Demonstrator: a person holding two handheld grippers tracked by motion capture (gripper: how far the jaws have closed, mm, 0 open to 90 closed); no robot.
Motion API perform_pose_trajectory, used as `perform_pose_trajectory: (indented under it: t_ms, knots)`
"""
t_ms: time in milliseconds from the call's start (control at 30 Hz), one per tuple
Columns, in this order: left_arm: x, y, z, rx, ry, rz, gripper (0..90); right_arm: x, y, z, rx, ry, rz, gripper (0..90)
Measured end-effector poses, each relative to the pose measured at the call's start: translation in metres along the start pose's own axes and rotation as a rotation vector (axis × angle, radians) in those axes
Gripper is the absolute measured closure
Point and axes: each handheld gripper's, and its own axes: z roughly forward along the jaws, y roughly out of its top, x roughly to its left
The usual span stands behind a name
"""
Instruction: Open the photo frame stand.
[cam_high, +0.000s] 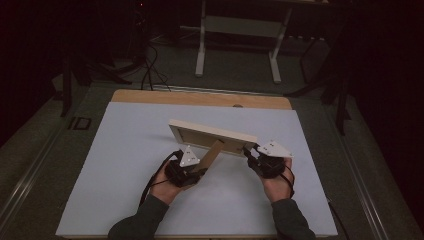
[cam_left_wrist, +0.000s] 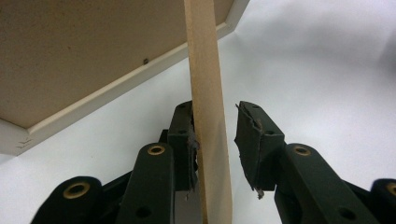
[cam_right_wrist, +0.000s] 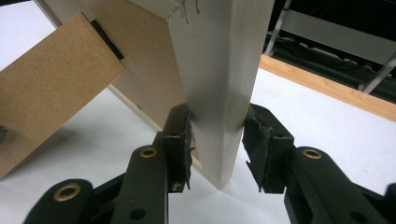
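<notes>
Picture frame (cam_right_wrist: 219, 70) corner clamped between right jaws, its stand (cam_left_wrist: 208, 116) touching one pad inside parted left jaws

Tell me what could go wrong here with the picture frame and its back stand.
1. The left claw has the stand between its jaws, but only one pad touches it; the other stands off, so the stand could slip or swing.
2. The right claw pinches the picture frame by one corner alone, so the frame might twist out.
3. The stand hangs on a small hinge; forcing it may strain that joint.
</notes>
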Motion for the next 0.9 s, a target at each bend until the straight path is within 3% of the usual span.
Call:
perform_pose_trajectory:
  t_ms: [333,900]
  knots:
    - [-0.0019,-0.0003,0.0004,0.009,-0.004,0.005,66.6,0.0022,-0.0023,-0.0021,0.001,-0.001,-0.013,61.9]
    - [-0.0003,-0.0001,-0.0019,-0.001,-0.003,-0.004,60.7,0.0016,-0.0063,-0.0021,-0.013,0.009,0.012,61.3]
